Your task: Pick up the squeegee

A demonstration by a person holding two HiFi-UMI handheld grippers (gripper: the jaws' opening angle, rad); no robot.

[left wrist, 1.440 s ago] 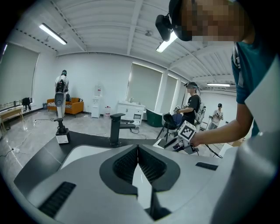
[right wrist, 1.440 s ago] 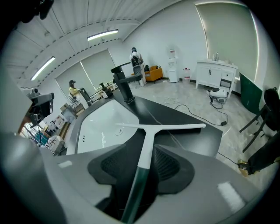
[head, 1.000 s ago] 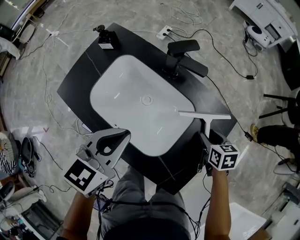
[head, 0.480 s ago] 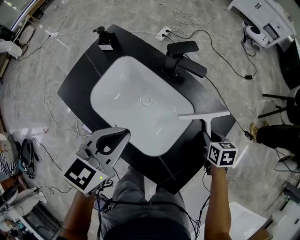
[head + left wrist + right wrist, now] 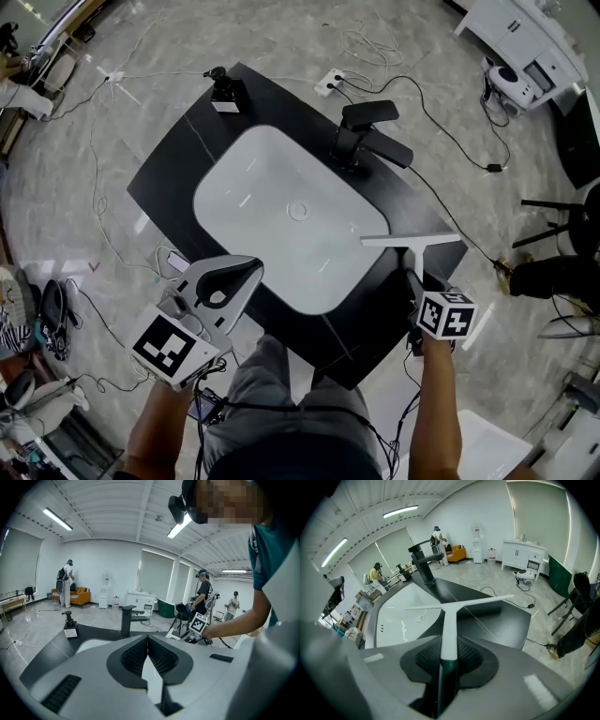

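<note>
At the right corner of the worktop (image 5: 178, 159), just beside the sink (image 5: 272, 187), the right tool (image 5: 411, 277) has just closed its jaws on the handle of the squeegee (image 5: 412, 240), whose white blade lies crosswise ahead. The left tool (image 5: 246, 272) hangs near the sink's front rim, jaws together, holding nothing.

white sink (image 5: 258, 192), black faucet (image 5: 362, 133), dark countertop (image 5: 173, 167)

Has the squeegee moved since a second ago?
Yes, slightly. Against the sink, the squeegee has swivelled: its blade's right tip swung toward the faucet.
</note>
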